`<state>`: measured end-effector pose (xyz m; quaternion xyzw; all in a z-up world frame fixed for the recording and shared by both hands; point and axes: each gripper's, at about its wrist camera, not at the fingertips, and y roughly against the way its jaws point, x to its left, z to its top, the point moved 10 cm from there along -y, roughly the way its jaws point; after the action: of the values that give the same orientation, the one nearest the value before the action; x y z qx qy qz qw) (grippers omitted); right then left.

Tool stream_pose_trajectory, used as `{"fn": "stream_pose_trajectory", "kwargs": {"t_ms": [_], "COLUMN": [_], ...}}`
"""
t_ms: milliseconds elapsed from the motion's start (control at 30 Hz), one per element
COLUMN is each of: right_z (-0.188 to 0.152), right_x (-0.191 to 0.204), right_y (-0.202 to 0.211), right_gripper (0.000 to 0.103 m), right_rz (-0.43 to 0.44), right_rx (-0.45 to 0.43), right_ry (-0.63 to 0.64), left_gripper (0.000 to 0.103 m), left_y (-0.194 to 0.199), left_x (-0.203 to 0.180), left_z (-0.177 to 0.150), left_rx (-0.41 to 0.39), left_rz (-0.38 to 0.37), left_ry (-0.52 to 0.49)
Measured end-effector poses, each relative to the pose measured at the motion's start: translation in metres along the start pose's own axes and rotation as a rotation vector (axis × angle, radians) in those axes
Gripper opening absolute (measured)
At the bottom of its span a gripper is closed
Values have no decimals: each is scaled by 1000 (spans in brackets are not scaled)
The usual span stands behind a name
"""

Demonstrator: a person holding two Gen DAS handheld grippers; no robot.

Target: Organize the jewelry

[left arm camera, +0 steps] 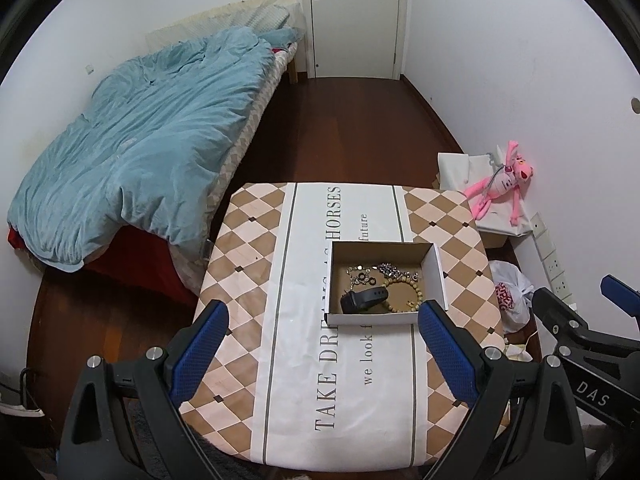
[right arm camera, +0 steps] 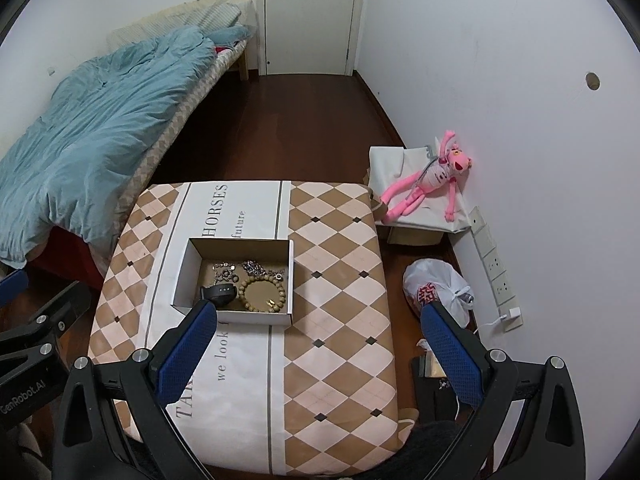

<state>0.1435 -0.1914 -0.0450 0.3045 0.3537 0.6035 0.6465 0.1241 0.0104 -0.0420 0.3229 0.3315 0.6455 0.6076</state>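
A shallow white cardboard box (left arm camera: 438, 276) (right arm camera: 182, 280) stands on the checked table (left arm camera: 248, 248) (right arm camera: 340, 280). Inside it lie a black watch (left arm camera: 362, 299) (right arm camera: 218, 293), a wooden bead bracelet (left arm camera: 416, 286) (right arm camera: 262, 292) and a tangle of silver chains and rings (left arm camera: 374, 271) (right arm camera: 240, 269). My left gripper (left arm camera: 324, 316) hangs open above the table's near half, short of the box, nothing between its blue pads. My right gripper (right arm camera: 320, 316) is open too, its left finger over the box's near corner, its right finger past the table's right edge.
A bed with a blue duvet (left arm camera: 140, 140) lies to the left. A pink plush toy (right arm camera: 424, 180) lies on a covered box by the right wall. A white plastic bag (right arm camera: 436, 288) sits on the floor right of the table. A shut door (left arm camera: 354, 16) stands at the back.
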Motion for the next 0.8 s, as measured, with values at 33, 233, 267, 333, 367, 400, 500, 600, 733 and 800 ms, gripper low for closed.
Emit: {"fn": "stream_pose_trajectory", "kwargs": {"t_ms": [33,233,267,333,367,400,500,600,733,800], "right_z": [0,-2,-2,-2,-2,-2,-2,-3,-5,-6], "right_x": [0,2,3,5,5,6,6,7,7,8], "right_y": [-1,-2,-2,-2,-3,-3,-3,-4,-5,-5], "right_gripper": [103,103,103,103,103,103,103,103,103,103], "right_rz": [0,3,2,5,4,4,4,3,5,7], "right_rx": [1,6,6,8,8,8,10,13,17,20], "right_ry": [0,6,9,11,13,13,12,13,12,11], "left_gripper": [97,97,97,97,97,97,97,97,97,97], "left_y": [-1,-8,-8,-9,-10,-10,-11,-12,-13,-13], "left_x": [0,-1,-1,-1,0,0,2,2,3,4], "left_z": [0,-3,-4,-4,-5,-5,-6,-7,-9,-9], "left_rx": [2,22,22,23,23,23,26,28,30,30], "left_rz": [-1,-27,-25,-21,-17,-15,-12,-9,-10,-9], "left_ry": [1,5,5,3,3,3,4,4,4,2]}}
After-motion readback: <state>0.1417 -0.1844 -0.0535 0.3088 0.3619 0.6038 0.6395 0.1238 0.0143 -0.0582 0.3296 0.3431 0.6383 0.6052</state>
